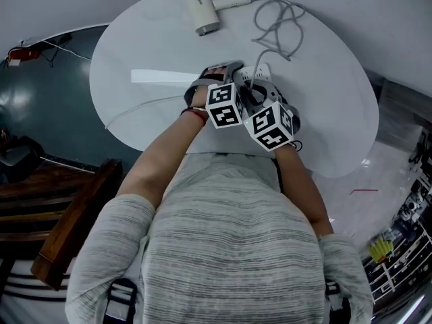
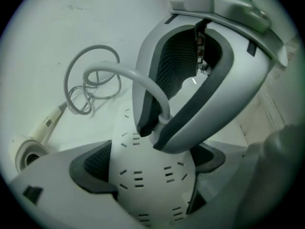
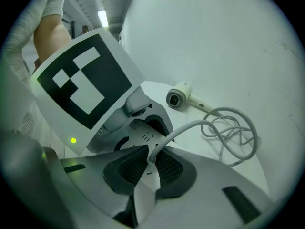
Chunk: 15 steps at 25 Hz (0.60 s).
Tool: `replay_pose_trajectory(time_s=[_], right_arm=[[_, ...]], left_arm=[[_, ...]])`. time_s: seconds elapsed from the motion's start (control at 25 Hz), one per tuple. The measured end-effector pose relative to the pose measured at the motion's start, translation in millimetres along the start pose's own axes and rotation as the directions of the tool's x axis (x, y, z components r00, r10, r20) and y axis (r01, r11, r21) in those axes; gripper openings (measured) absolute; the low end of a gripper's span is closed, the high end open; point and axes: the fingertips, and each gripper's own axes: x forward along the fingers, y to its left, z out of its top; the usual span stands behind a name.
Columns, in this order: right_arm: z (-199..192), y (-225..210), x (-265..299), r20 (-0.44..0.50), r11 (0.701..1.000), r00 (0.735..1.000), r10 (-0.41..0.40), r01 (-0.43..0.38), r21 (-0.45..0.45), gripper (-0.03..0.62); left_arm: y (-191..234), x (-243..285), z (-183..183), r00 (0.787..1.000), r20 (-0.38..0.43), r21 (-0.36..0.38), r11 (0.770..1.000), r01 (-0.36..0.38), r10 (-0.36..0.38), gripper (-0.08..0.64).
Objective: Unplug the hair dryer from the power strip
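Note:
The white power strip lies between the pads of my left gripper, which is shut on it from both sides. My right gripper comes down from above and is shut on the hair dryer's white plug, which sits at the strip's far end. In the right gripper view the plug is pinched between that gripper's dark pads. The grey cord runs to a loose coil and on to the white hair dryer. In the head view both grippers meet mid-table.
The round white table carries the hair dryer and the cord coil at its far side. A dark wooden chair stands at the near left. Shelving with small items is at the right.

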Motion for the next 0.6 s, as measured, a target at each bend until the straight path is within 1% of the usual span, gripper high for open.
replay_pose_trajectory(time_s=[0.12,0.2,0.24,0.36,0.44,0.52,0.6], right_arm=[[-4.0,4.0,-3.7,0.007,0.999,0.999,-0.033,0.033,-0.02,0.06],[-4.8,4.7,-4.4,0.001,0.999,0.999,-0.035,0.035,-0.031,0.06],[-4.4,4.5,-3.7,-0.006,0.999,1.0,-0.022,0.022,-0.035,0.06],[-0.1,2.0,-0.5,-0.023,0.997,0.999,0.048,-0.049,-0.052,0.06],[1.0,1.6,-0.5,-0.026,0.995,0.997,0.071,-0.073,-0.069,0.06],[-0.8,3.5,-2.5,-0.019,0.995,0.998,0.053,-0.054,-0.079,0.06],[0.9,7.1,-9.5,0.019,0.997,1.0,0.019,-0.018,-0.069,0.06]], left_arm=[[-2.6,0.0,0.9,1.0,0.0,0.004,1.0,0.005,-0.005,0.489],[-3.3,-0.2,1.6,1.0,0.001,0.006,1.0,0.007,-0.007,0.489],[-3.4,-0.3,1.6,1.0,0.002,0.007,1.0,0.008,-0.008,0.489],[-1.7,-0.6,0.9,1.0,0.002,0.004,1.0,0.005,-0.005,0.491],[-0.9,-0.7,1.2,1.0,0.003,0.005,1.0,0.002,-0.002,0.491],[-1.7,-0.5,1.6,1.0,0.006,0.01,1.0,0.001,-0.001,0.491],[-3.3,-0.4,2.6,1.0,0.008,0.013,1.0,0.003,-0.003,0.489]])
